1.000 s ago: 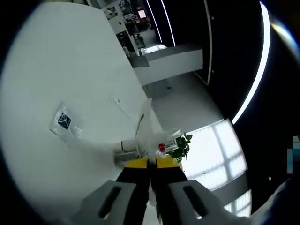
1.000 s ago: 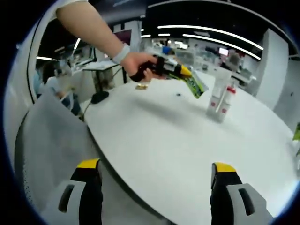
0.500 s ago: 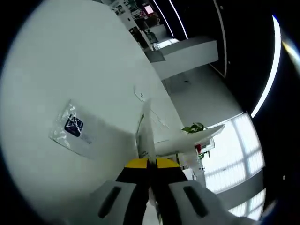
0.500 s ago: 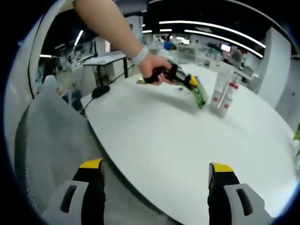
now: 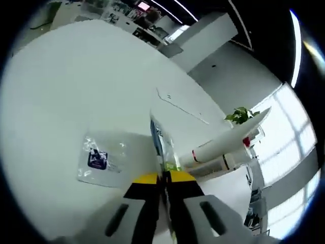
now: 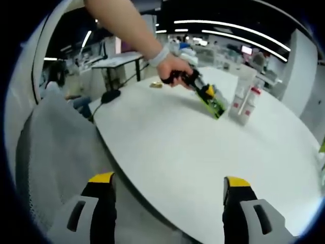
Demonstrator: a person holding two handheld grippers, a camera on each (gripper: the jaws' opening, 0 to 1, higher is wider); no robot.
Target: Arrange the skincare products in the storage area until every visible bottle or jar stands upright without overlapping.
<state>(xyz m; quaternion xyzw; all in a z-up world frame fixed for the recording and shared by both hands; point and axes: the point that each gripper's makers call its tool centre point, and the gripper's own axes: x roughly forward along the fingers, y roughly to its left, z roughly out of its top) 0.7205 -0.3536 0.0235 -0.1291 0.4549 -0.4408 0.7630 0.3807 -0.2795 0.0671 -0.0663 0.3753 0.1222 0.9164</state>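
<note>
My left gripper (image 5: 162, 178) is shut on a thin green sachet (image 5: 161, 145), seen edge-on and low over the round white table (image 5: 76, 76). In the right gripper view a hand holds that left gripper (image 6: 203, 91), and the green sachet (image 6: 217, 105) tilts down almost to the tabletop beside a tall white tube (image 6: 242, 84) and a white bottle with a red cap (image 6: 249, 105), both upright. The same white tube (image 5: 228, 140) stands just past the sachet. A clear sachet with a blue label (image 5: 99, 160) lies flat. My right gripper (image 6: 168, 203) hangs open off the table's near edge, holding nothing.
A grey mesh chair (image 6: 56, 152) sits left of the table (image 6: 193, 152). A black mouse-like object (image 6: 109, 95) and a small yellowish item (image 6: 156, 85) lie at the far left rim. A potted plant (image 5: 241, 115) stands beyond the table. Office desks fill the background.
The left gripper has carried the green sachet down and rightwards, from above the table to just beside the white tube and bottle. The right gripper stays open in much the same place.
</note>
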